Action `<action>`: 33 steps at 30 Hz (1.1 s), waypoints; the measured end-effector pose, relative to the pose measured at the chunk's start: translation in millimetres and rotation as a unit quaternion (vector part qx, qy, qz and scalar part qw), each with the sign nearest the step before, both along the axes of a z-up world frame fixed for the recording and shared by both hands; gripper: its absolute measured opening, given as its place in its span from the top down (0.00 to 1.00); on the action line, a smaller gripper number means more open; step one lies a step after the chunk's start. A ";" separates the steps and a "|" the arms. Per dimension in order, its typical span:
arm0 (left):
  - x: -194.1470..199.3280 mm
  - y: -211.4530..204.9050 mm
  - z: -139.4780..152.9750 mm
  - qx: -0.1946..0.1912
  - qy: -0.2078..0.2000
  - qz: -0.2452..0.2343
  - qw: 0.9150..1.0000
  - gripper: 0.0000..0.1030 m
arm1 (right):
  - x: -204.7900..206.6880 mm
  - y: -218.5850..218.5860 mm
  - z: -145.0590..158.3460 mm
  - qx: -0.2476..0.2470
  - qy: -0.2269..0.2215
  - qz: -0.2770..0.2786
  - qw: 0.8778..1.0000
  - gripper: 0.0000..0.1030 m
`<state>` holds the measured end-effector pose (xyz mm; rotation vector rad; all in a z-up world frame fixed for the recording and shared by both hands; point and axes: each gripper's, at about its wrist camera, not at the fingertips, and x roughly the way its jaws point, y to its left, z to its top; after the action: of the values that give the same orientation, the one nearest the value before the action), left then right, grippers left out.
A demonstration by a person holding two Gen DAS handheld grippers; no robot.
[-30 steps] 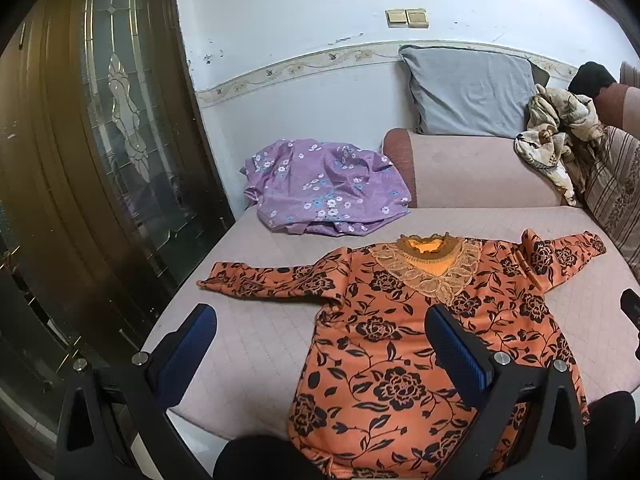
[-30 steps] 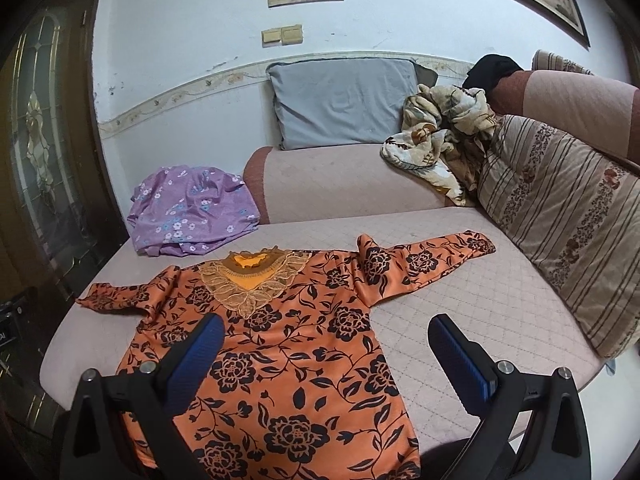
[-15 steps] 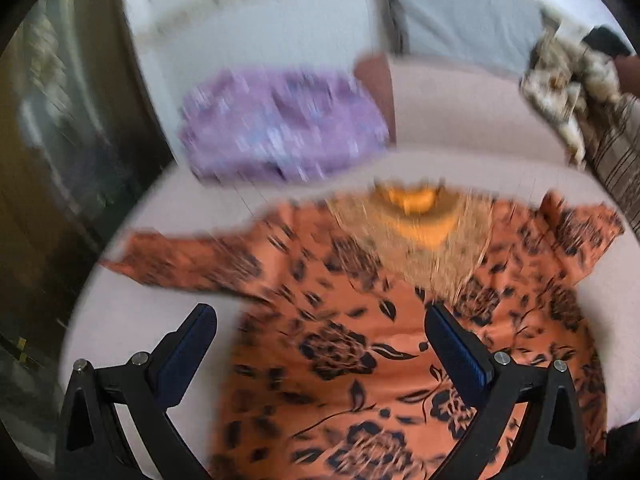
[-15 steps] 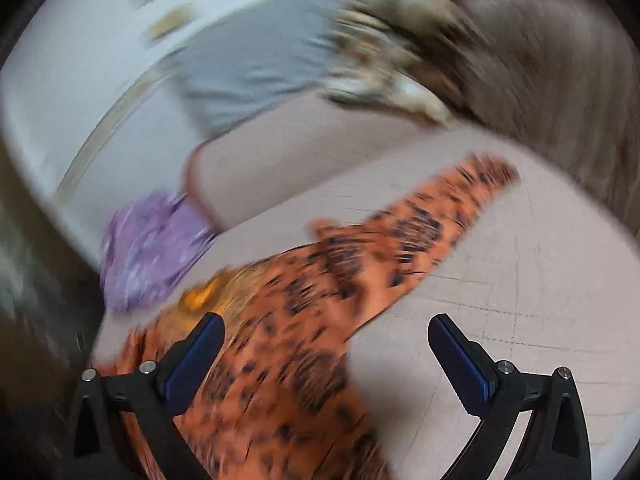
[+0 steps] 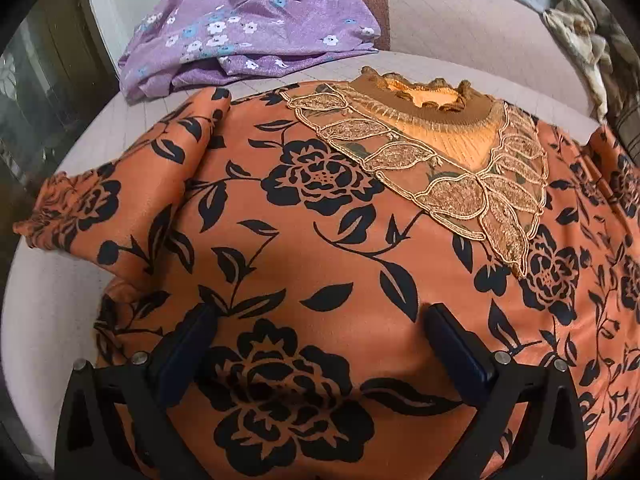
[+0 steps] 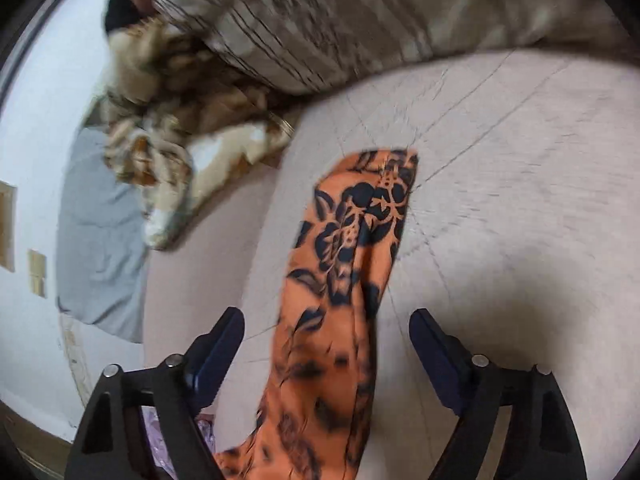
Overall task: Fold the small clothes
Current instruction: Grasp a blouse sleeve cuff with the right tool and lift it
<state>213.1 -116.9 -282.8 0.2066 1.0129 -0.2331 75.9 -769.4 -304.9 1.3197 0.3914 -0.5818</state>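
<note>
An orange top with black roses (image 5: 320, 208) lies flat on the pink sofa seat (image 5: 48, 304), lace collar (image 5: 440, 152) at the far side. Its left sleeve (image 5: 120, 200) lies out to the left. My left gripper (image 5: 320, 320) is open, low over the chest of the top, fingers apart on the fabric. In the right wrist view the top's right sleeve (image 6: 352, 264) stretches away over the seat. My right gripper (image 6: 326, 332) is open, its fingers either side of the sleeve, not closed on it.
A crumpled purple flowered garment (image 5: 248, 28) lies behind the top at the back left. A striped cushion (image 6: 360, 12), a beige patterned cloth (image 6: 176, 120) and a grey pillow (image 6: 96, 240) sit along the sofa back. A dark door (image 5: 36, 80) stands at the left.
Both grippers have moved forward and down. The left now sits low over the top's chest. The right has swung to the right sleeve and straddles it. Both stay open.
</note>
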 end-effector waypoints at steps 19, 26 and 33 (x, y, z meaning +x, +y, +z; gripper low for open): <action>5.6 23.5 50.5 -0.010 -0.070 0.033 0.997 0.00 | 60.9 100.3 120.7 -0.134 -0.068 0.106 0.983 0.92; 13.5 73.6 75.5 -0.012 -0.125 0.121 0.985 0.00 | 116.8 262.6 143.9 -0.123 -0.110 0.257 0.952 0.92; 6.6 109.3 80.0 -0.018 -0.143 0.162 0.976 0.00 | 183.4 408.1 77.0 -0.008 -0.099 0.403 0.910 0.84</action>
<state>219.7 -7.6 -202.8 0.0382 0.7412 0.0748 259.3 -361.3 -227.8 1.0618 0.7075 0.2429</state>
